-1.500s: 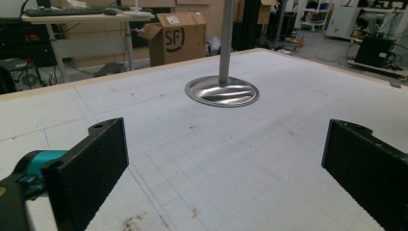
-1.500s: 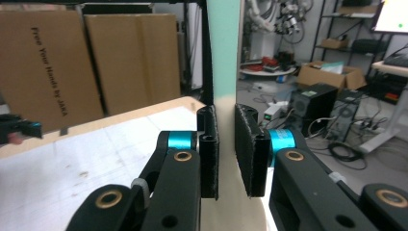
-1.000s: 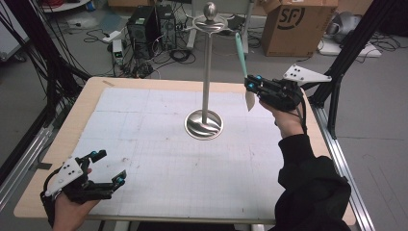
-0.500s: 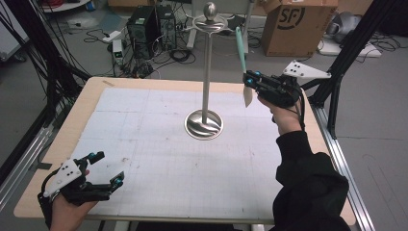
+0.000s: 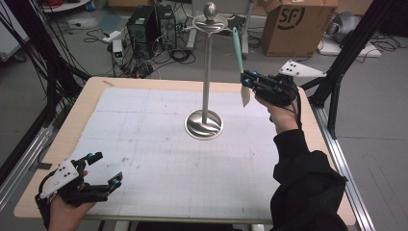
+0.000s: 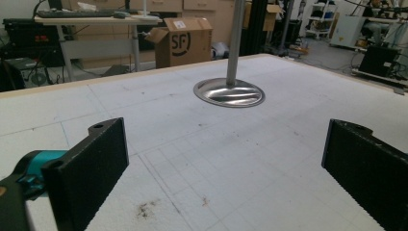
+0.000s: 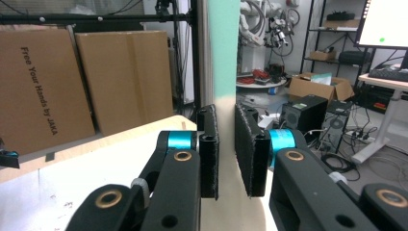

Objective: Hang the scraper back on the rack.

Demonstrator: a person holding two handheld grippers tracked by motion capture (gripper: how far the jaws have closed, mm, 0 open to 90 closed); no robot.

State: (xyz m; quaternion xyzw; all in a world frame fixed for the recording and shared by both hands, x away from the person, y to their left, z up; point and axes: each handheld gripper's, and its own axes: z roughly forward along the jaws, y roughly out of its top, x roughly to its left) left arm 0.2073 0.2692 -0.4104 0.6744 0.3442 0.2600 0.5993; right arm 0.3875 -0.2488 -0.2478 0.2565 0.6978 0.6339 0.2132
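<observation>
At the table's seven o'clock the left gripper (image 5: 103, 180) rests with its jaws spread and nothing between them. Farther off, toward two o'clock, the right gripper (image 5: 246, 81) pinches a spatula (image 5: 239, 62) near the join of its cream blade and teal handle. Its long axis stands nearly upright, handle up, blade down, just right of the steel stand (image 5: 209, 72). I judge the narrow pinch could let it pivot or slip if it knocks the stand's top ring.

Stand (image 5: 204, 124) mid table (image 5: 144, 96); spatula (image 5: 239, 57) to its right.
</observation>
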